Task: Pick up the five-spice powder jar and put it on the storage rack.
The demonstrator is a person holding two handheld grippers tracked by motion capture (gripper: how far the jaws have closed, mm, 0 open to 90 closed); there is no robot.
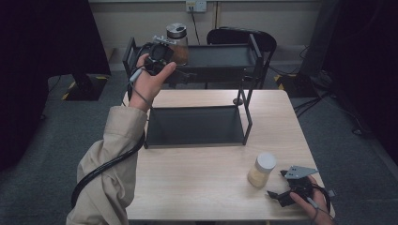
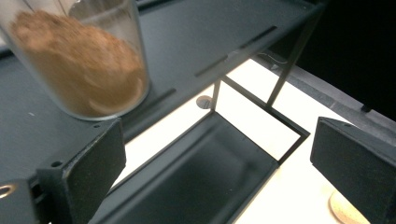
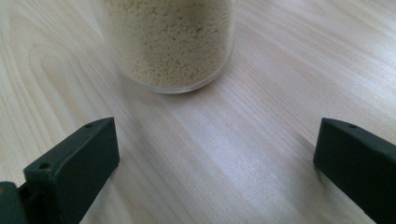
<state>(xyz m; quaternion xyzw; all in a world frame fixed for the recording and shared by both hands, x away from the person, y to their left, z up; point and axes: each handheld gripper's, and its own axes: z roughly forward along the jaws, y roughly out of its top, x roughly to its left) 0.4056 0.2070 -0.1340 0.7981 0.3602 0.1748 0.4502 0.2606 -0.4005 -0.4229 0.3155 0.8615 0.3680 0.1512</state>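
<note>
High view: a black two-tier metal rack (image 1: 244, 101) is seen standing on the far half of the wooden surface (image 1: 197, 183). The left gripper (image 1: 165, 52) is raised to the level of the upper shelf (image 1: 220, 58), at its left end, just beside a glass jar of brown powder (image 1: 178, 43). This jar is set upright on the shelf, its long axis vertical and its metal lid (image 1: 176, 30) pointing up. In the left gripper view the jaws are spread wide with nothing held between them, and the brown-powder jar (image 2: 81, 60) is seen ahead of the left jaw, apart from it, its base resting on the shelf.

The right gripper (image 1: 281, 185) is held low over the near right corner of the surface, near a jar of pale granules (image 1: 261, 170). This jar also stands upright, long axis vertical, white lid (image 1: 266, 160) uppermost. In the right gripper view the jaws are released and wide apart, and the granule jar (image 3: 170, 42) is seen ahead of them, not touched.
</note>
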